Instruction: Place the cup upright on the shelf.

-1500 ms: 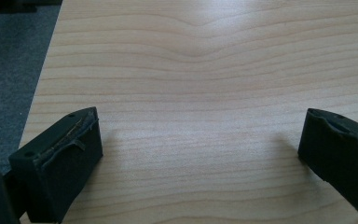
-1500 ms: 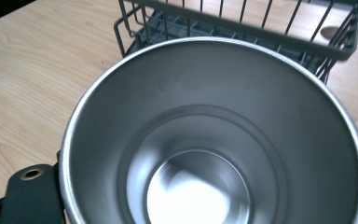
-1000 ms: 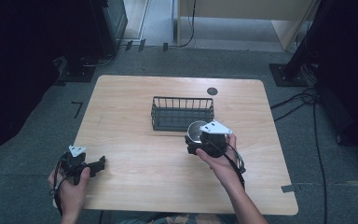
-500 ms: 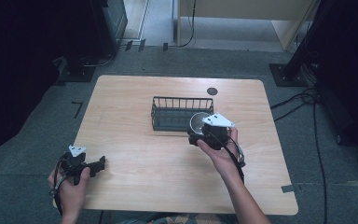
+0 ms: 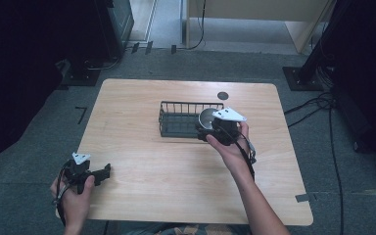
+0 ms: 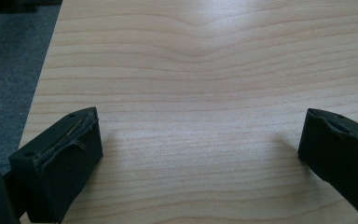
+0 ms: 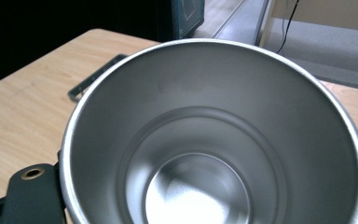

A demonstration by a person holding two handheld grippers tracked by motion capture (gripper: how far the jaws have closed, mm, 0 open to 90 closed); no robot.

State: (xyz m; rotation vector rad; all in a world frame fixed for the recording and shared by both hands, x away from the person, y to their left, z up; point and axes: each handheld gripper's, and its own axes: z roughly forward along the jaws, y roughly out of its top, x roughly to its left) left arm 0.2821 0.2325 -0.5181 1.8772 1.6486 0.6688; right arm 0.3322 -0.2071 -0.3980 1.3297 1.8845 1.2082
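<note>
**Steel cup in R gripper, at basket's right end**

Steel cup point(image 5: 207, 117) is clamped in the right gripper point(image 5: 210, 131), mouth up; in the right gripper view the cup's rim point(image 7: 214, 46) and shiny inside take up nearly all the frame, w/ a black jaw hugging the wall at lower left and another at the far right edge. Right hand point(image 5: 230, 144) wraps the gripper body, grey plate point(image 5: 229, 115) on top, cable point(image 5: 247, 152) trailing back along the forearm.

Around it: black wire basket point(image 5: 183, 120) sits mid-desk, just left of and touching or nearly touching the cup; can't tell if the cup is over the basket's right end or just beside it. A corner of the basket rim point(image 7: 95, 74) shows behind the cup in the right gripper view. Small dark round spot point(image 5: 223, 95) on the desk point(image 5: 176, 166) beyond the basket. Basket wall is the one thing close to the cup.

Left gripper point(image 5: 100, 172) is at the desk's near-left corner, held in the left hand point(image 5: 73, 193), well apart from the rest. Jaws spread wide, nothing between them; bare wood grain point(image 6: 200, 116) underneath.

Vs 1 s ago: cup + right gripper have moved away from the person and slightly right, from in front of the basket to level w/ its right end. Basket and left gripper unchanged.
</note>
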